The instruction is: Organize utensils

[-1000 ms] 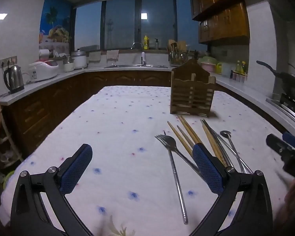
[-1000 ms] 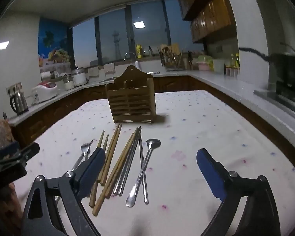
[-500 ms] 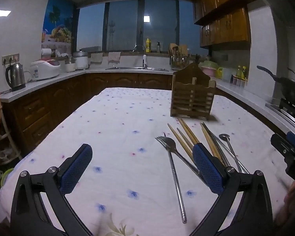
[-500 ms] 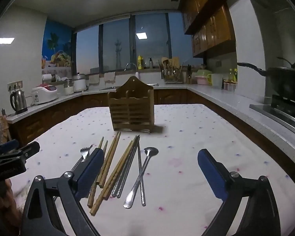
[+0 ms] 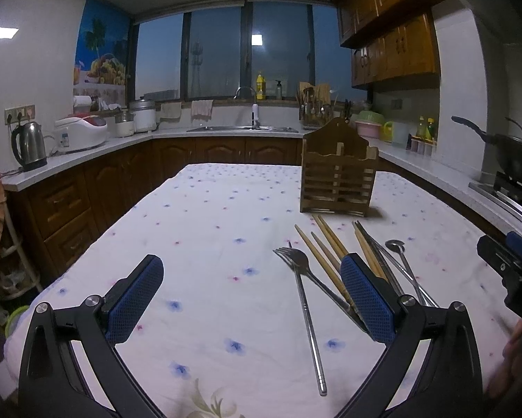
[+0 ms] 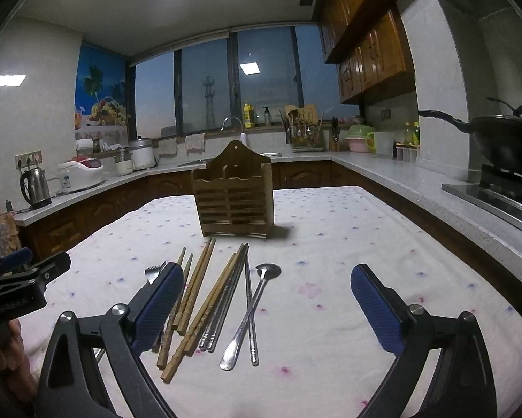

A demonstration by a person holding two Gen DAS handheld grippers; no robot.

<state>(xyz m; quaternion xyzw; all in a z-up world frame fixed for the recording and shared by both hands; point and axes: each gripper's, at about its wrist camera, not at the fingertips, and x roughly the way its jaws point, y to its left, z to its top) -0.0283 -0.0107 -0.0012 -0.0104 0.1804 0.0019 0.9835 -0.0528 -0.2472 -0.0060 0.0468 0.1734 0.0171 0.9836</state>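
While we lifted our view a little, nothing got picked up: left gripper (image 5: pixel 248 294) and right gripper (image 6: pixel 266 301) gape empty, wooden holder (image 6: pixel 233 199) waits at twelve o'clock.

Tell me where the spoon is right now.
In the right wrist view the spoon lies on the tablecloth, rightmost of the utensils, crossing a metal chopstick, before the wooden holder.

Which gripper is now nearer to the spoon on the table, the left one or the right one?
Right. The spoon lies just left of the open right gripper; the left gripper hovers beyond the fork and chopsticks.
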